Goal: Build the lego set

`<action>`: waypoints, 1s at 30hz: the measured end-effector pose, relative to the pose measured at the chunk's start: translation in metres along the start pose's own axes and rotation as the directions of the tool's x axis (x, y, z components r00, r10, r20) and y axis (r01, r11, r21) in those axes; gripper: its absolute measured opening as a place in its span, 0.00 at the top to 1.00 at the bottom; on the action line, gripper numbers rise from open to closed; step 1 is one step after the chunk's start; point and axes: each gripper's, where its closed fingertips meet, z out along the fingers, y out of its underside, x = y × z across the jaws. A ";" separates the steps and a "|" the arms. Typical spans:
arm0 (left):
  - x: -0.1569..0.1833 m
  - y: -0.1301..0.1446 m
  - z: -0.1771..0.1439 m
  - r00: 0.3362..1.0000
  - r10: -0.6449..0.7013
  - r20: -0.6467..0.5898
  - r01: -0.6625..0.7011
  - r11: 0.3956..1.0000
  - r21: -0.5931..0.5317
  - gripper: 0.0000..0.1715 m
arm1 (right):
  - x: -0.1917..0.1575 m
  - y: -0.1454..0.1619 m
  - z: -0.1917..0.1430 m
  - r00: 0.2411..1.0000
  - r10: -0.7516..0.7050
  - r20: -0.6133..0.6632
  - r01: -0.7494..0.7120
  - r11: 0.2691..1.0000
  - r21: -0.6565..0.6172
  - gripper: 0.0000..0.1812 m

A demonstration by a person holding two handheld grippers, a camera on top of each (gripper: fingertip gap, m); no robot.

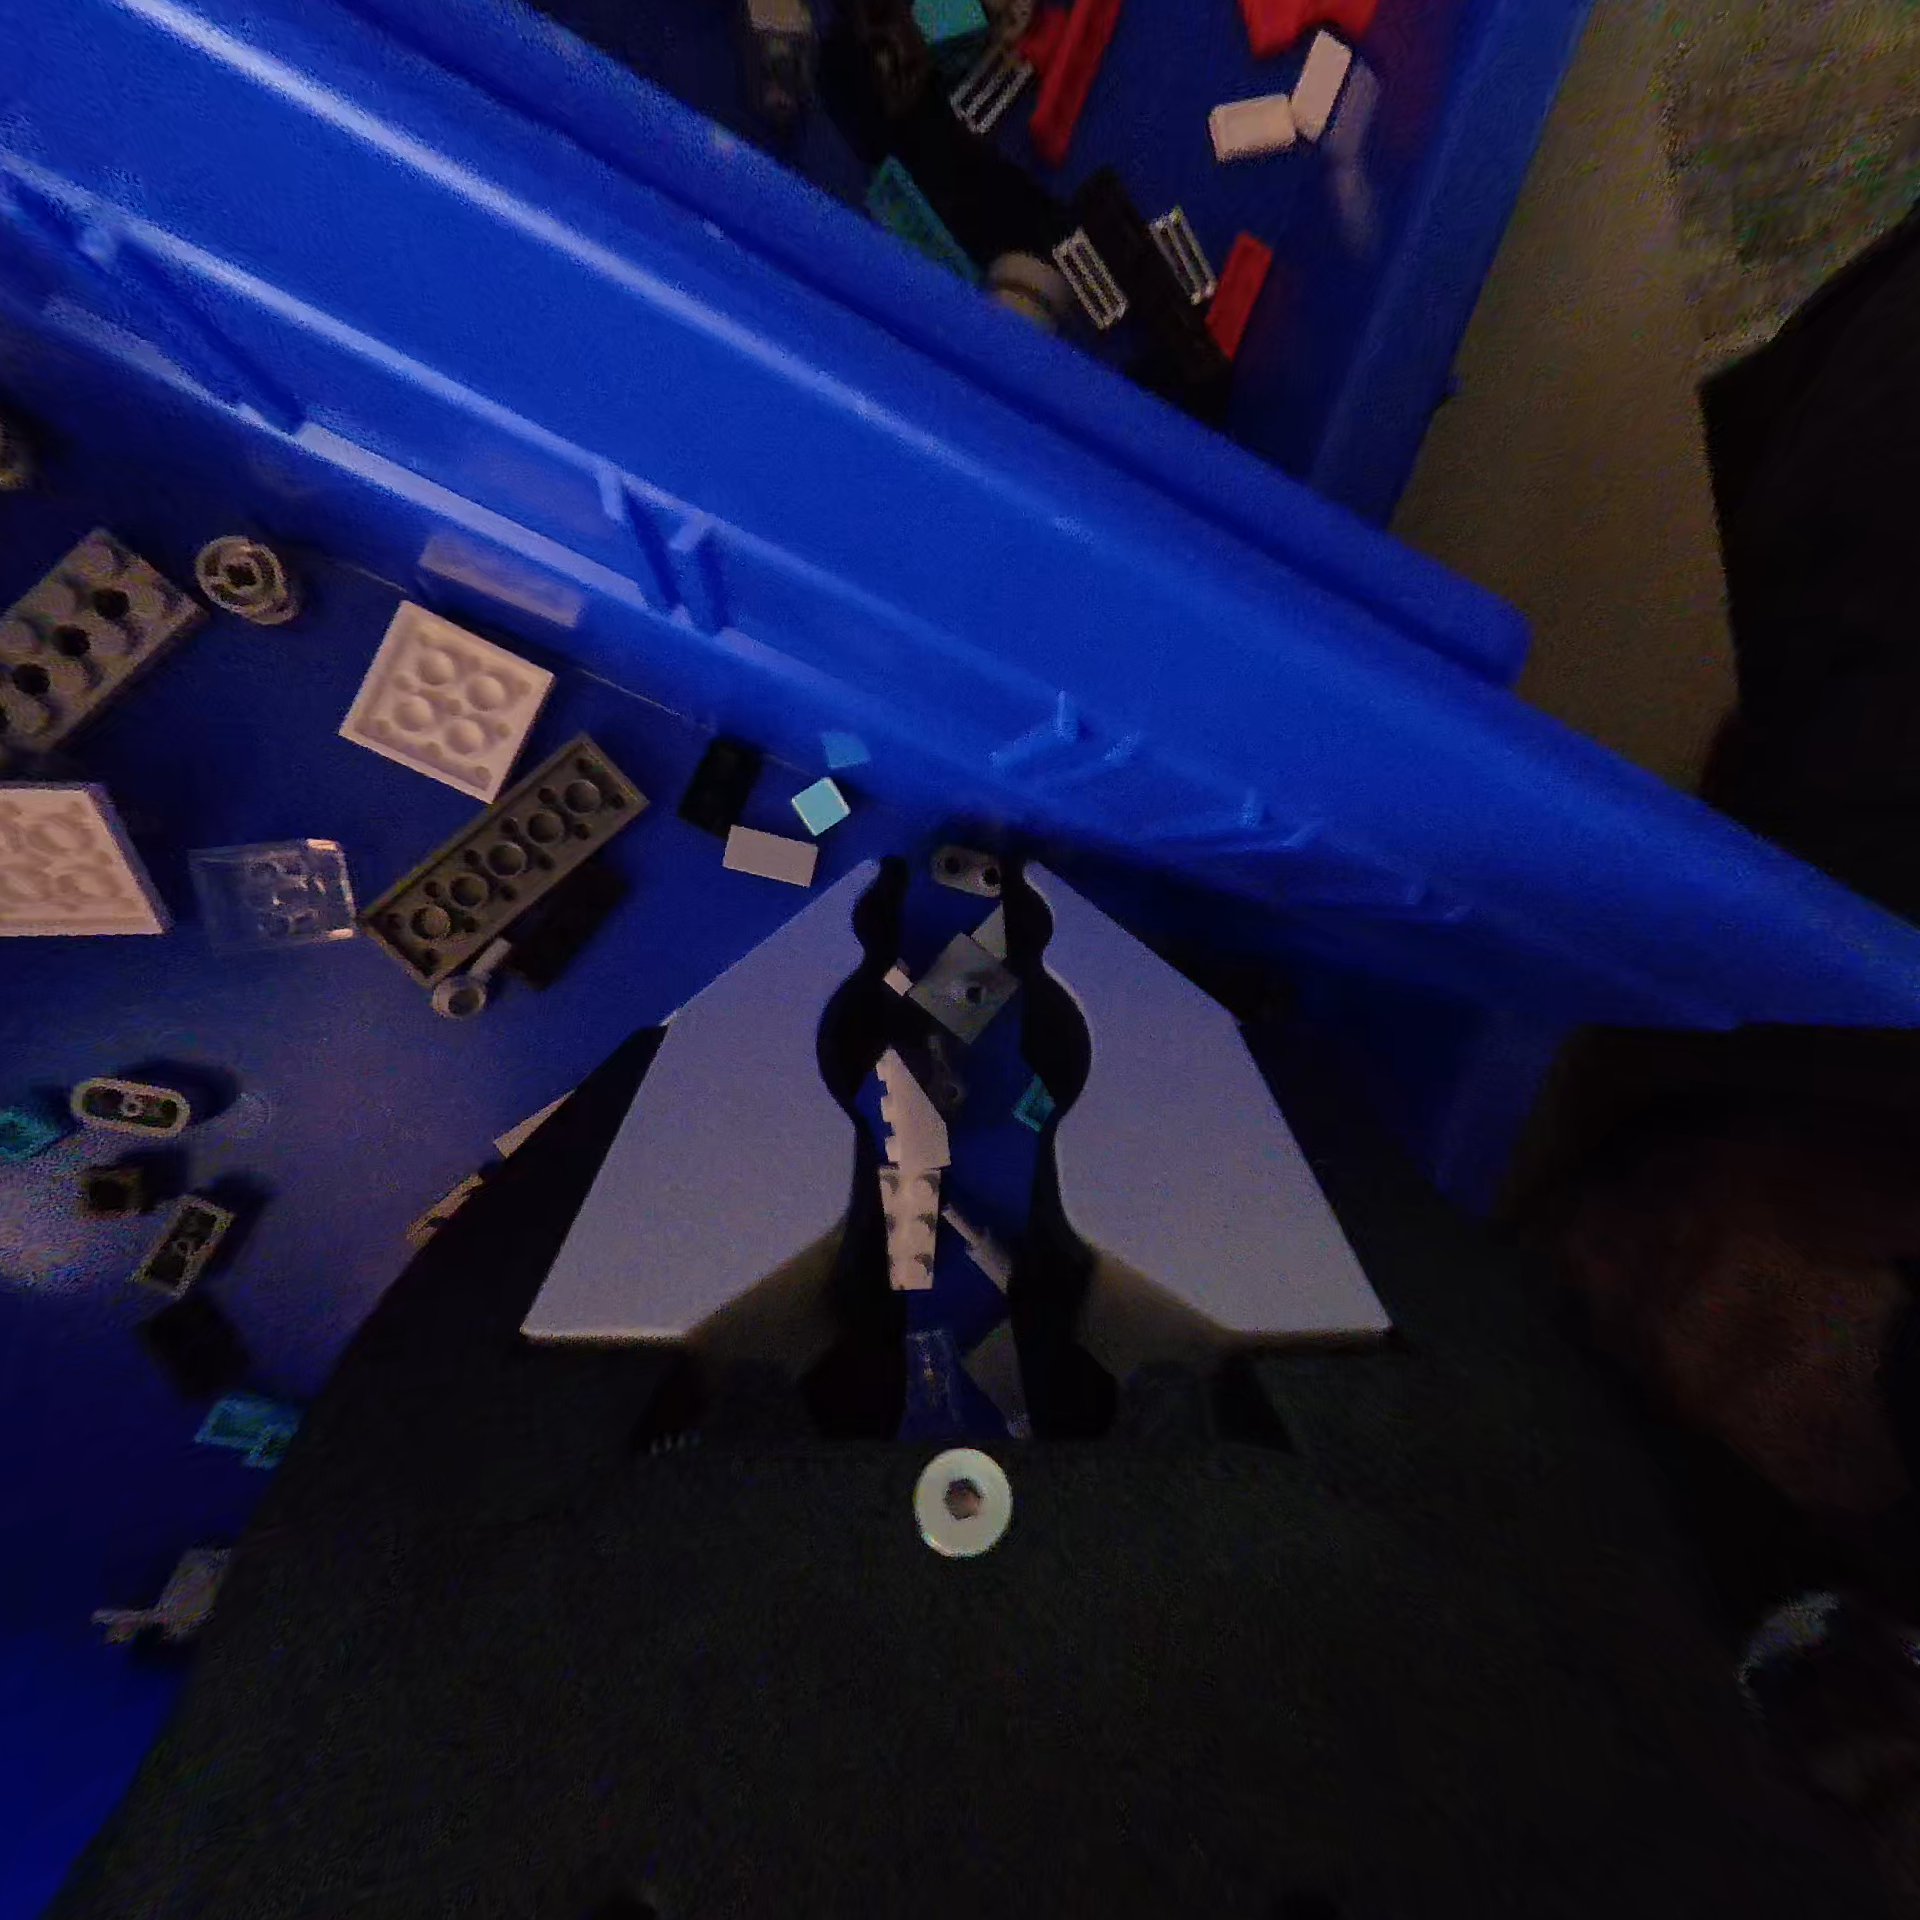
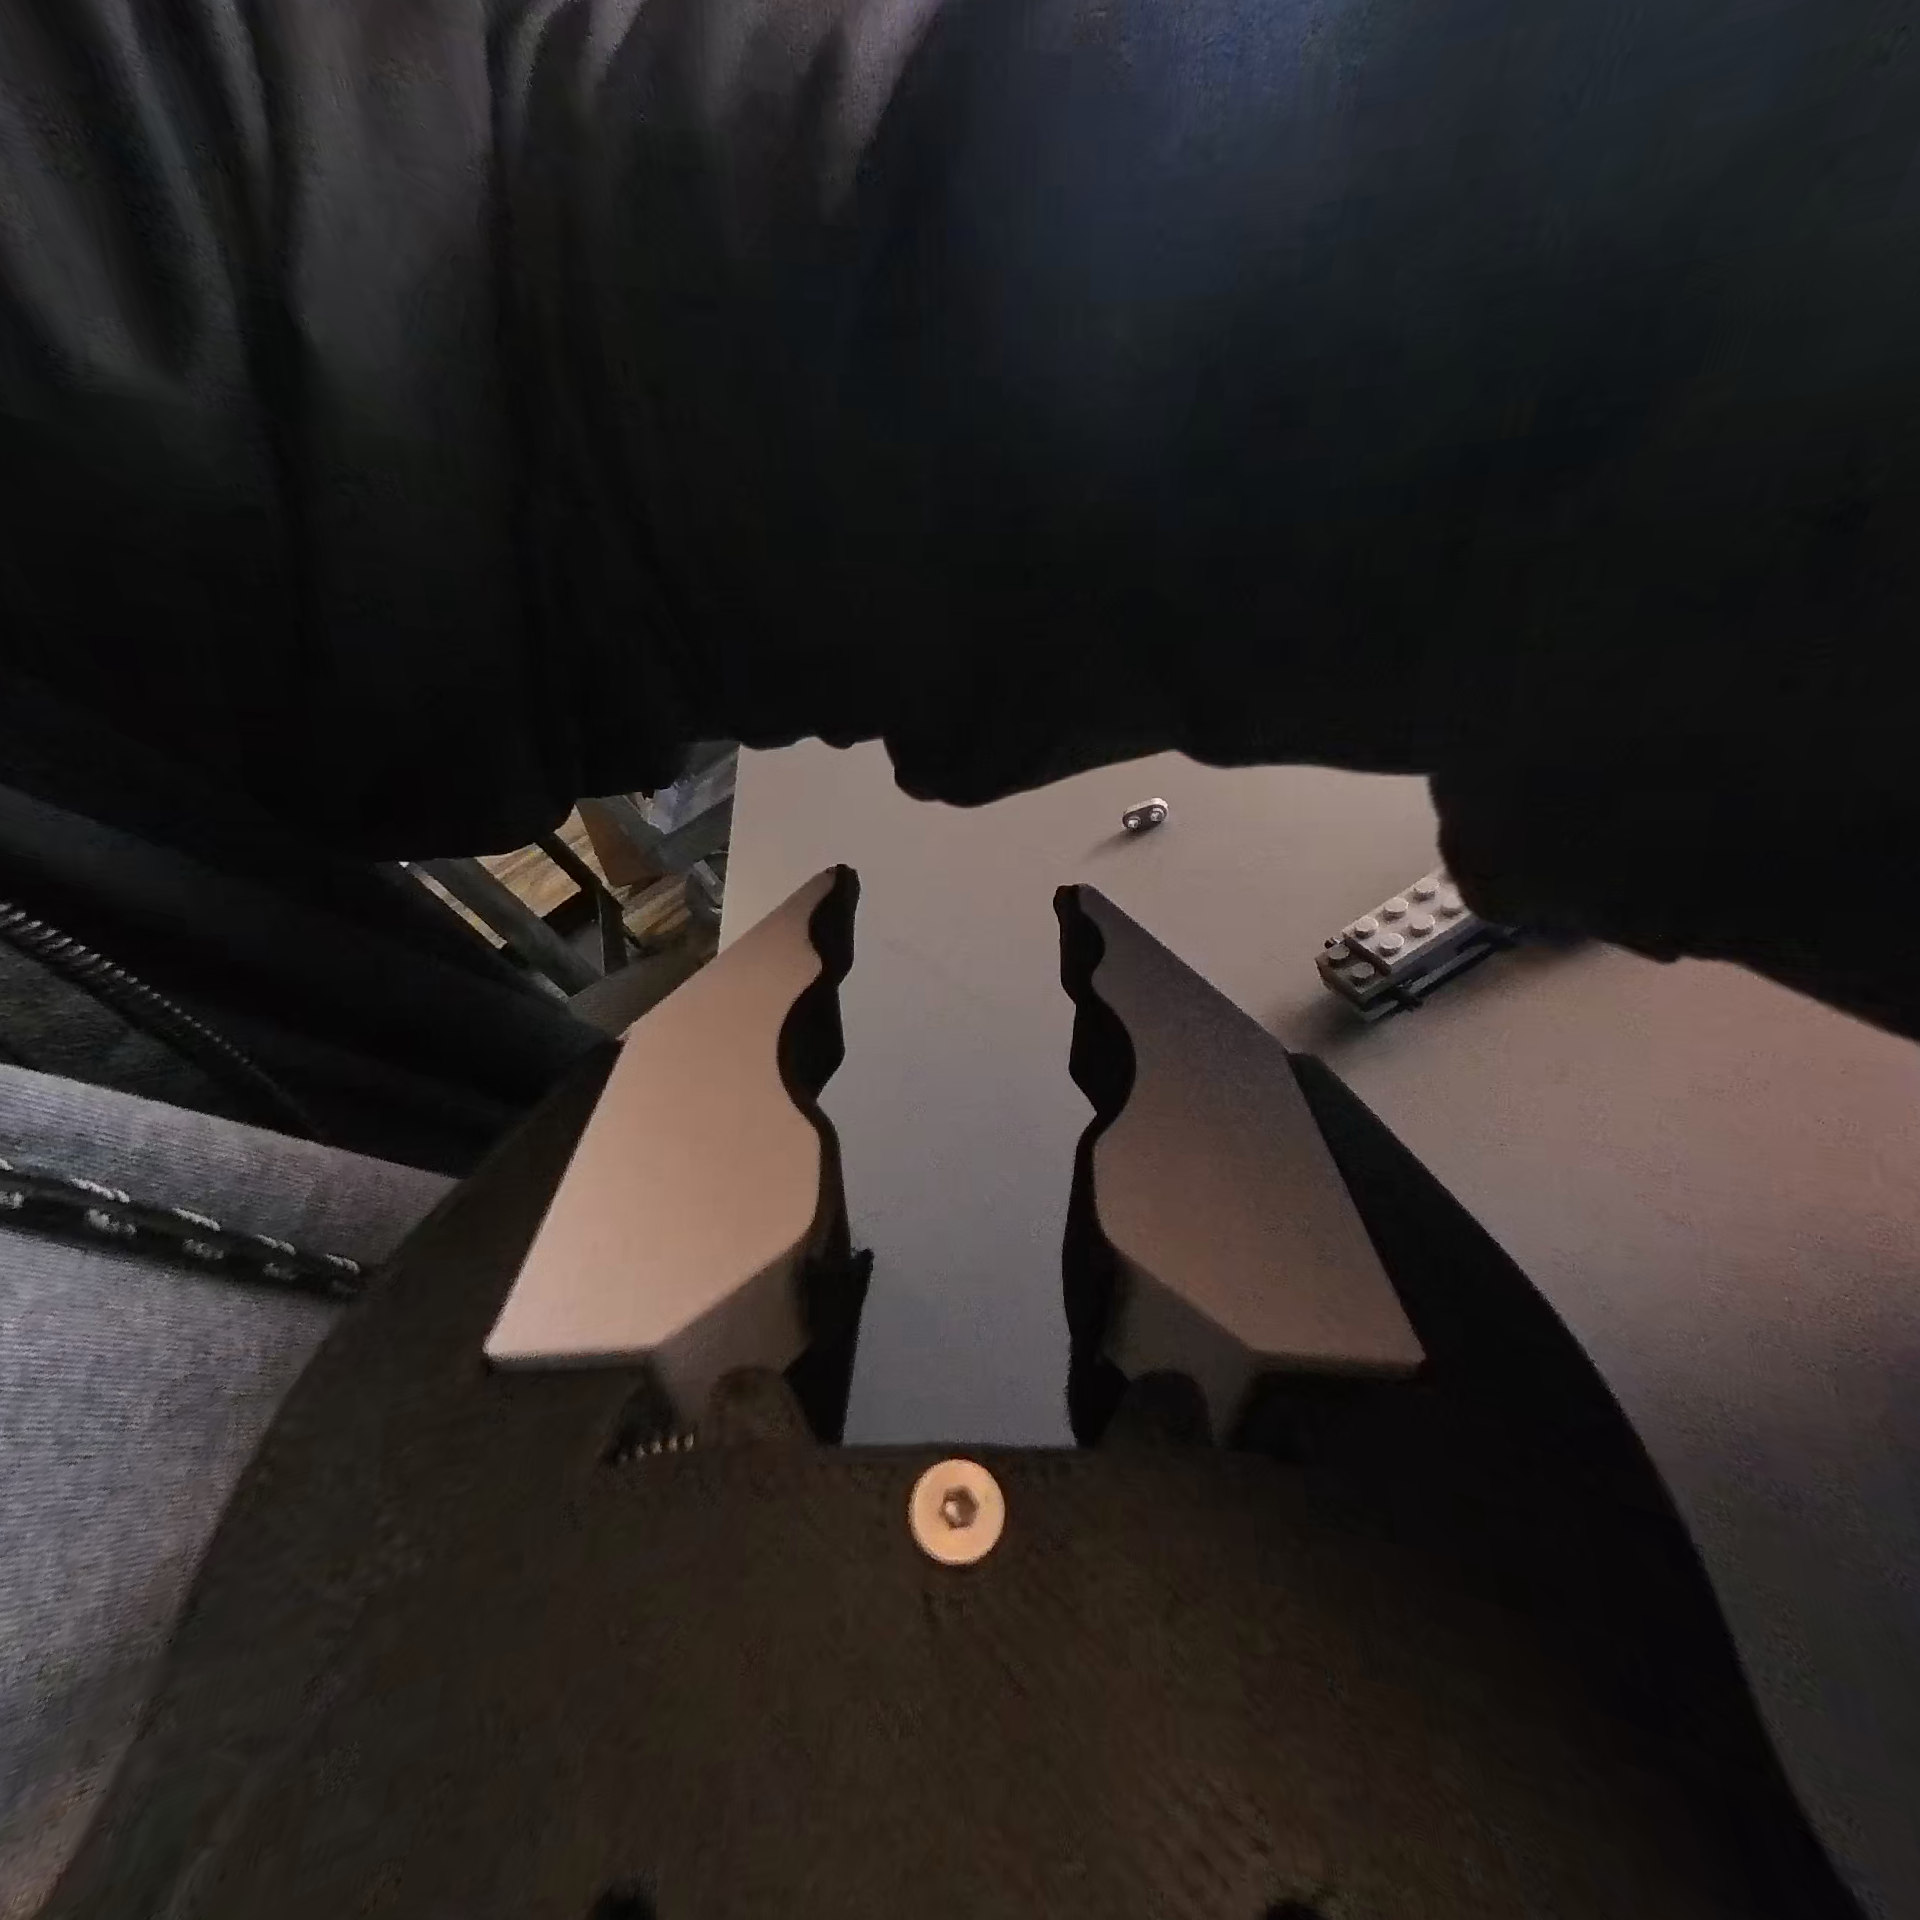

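Observation:
My left gripper [image 1: 956, 873] hangs low inside a blue bin [image 1: 935, 582] of loose lego pieces, its jaws a narrow gap apart. In the gap I see a small grey square piece [image 1: 966, 992] and a white toothed plate [image 1: 914, 1153]; they seem to lie on the bin floor. A small grey oval piece [image 1: 964, 868] sits at the fingertips. My right gripper [image 2: 956, 883] is open and empty above a dark table [image 2: 1558, 1195]. A grey studded lego assembly [image 2: 1392, 935] lies to its right, and a small grey oval piece [image 2: 1145, 814] lies farther off.
White square plates [image 1: 447, 696], a long grey plate [image 1: 509, 862], a clear piece [image 1: 272, 891] and light blue tiles [image 1: 821, 808] lie left of my left gripper. A second bin [image 1: 1143, 156] behind holds red, white and black pieces. A person's dark clothing [image 2: 935, 364] fills the upper right wrist view. The grippers' ends are close to 30 centimetres from one another. Measured from the fingertips, the white toothed plate [image 1: 914, 1153] is 5 centimetres or so from the left gripper and 25 centimetres from the right.

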 end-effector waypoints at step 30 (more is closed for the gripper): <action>0.005 -0.008 -0.125 0.967 -0.140 0.213 0.043 0.915 0.402 0.90 | 0.003 0.000 -0.001 1.000 0.011 -0.009 -0.011 1.000 0.003 0.78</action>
